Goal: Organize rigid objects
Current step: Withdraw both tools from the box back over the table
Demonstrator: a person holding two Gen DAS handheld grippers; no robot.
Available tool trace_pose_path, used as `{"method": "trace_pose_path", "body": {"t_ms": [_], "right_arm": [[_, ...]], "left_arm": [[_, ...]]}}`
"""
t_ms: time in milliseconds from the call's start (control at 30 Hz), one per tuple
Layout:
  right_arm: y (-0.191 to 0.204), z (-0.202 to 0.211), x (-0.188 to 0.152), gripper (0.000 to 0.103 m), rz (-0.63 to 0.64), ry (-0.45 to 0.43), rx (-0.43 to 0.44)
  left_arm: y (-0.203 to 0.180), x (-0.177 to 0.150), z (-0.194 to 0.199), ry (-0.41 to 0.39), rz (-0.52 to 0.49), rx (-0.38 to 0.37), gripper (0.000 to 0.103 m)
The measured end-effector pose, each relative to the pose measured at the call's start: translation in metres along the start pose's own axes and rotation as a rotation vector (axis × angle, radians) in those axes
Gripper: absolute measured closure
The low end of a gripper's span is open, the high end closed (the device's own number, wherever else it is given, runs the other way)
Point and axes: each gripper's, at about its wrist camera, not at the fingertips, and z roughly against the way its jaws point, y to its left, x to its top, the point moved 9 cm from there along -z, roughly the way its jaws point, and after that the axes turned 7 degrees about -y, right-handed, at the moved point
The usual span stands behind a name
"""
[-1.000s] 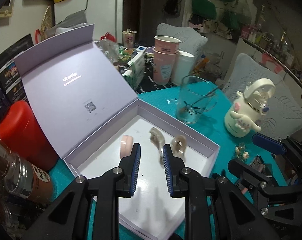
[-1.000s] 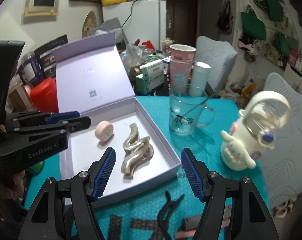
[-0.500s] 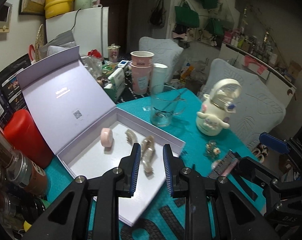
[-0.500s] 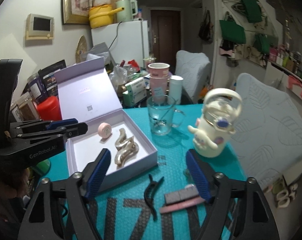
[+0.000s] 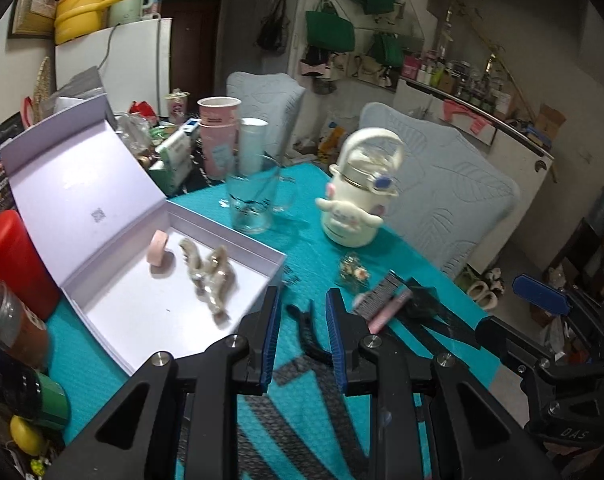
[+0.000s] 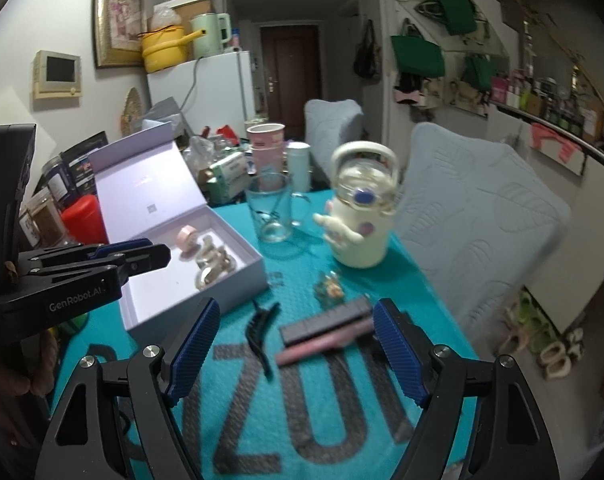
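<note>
An open lilac box (image 5: pixel 230 229) on the teal mat holds a pink roll (image 5: pixel 158 248) and a beige wavy claw clip (image 5: pixel 212 276). In front of the box lie a black hair clip (image 6: pixel 260 328), a pink-and-dark comb (image 6: pixel 326 328) and a small flowered clip (image 6: pixel 330 286). My left gripper (image 5: pixel 302 308) hovers shut and empty over the mat, with the black hair clip (image 5: pixel 308 328) showing past its narrow gap. My right gripper (image 6: pixel 296 312) stands open and empty above the comb. In the right wrist view the left gripper (image 6: pixel 162 252) sits at the box's near-left side.
A glass mug (image 6: pixel 272 208) and a cream character bottle (image 6: pixel 362 216) stand behind the loose items. A red container (image 5: pixel 10 256) and spice jars (image 5: pixel 6 320) crowd the left edge. Pink cups (image 5: pixel 218 136) and padded chairs (image 6: pixel 474 208) are beyond the table.
Both grippers have pulled back from the box toward the mat's near side. The right jaws widened a little. The black clip and the comb have come into view.
</note>
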Motion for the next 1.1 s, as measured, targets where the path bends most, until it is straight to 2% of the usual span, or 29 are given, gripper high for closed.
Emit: {"method": "trace_pose_path", "body": {"t_ms": [167, 400, 433, 467, 533, 1100], "right_arm": [[-0.019, 0.012, -0.014, 0.023, -0.03, 0.004, -0.046], [-0.035, 0.02, -0.036, 0.023, -0.078, 0.02, -0.072], [-0.039, 0.021, -0.04, 0.023, -0.092, 0.024, -0.075], [-0.041, 0.021, -0.043, 0.023, -0.101, 0.027, -0.077], [-0.045, 0.021, -0.05, 0.023, -0.118, 0.037, -0.081], [-0.082, -0.001, -0.083, 0.023, -0.172, 0.083, -0.094]], "left_arm": [[-0.018, -0.013, -0.007, 0.027, -0.008, -0.033, 0.08], [-0.029, -0.029, -0.018, 0.077, -0.036, -0.038, 0.078], [-0.029, -0.031, -0.02, 0.082, -0.037, -0.037, 0.063], [-0.03, -0.034, -0.022, 0.087, -0.036, -0.04, 0.033], [-0.033, -0.038, -0.026, 0.085, -0.028, -0.059, 0.0], [-0.049, -0.065, -0.07, 0.181, -0.068, -0.057, 0.0]]}}
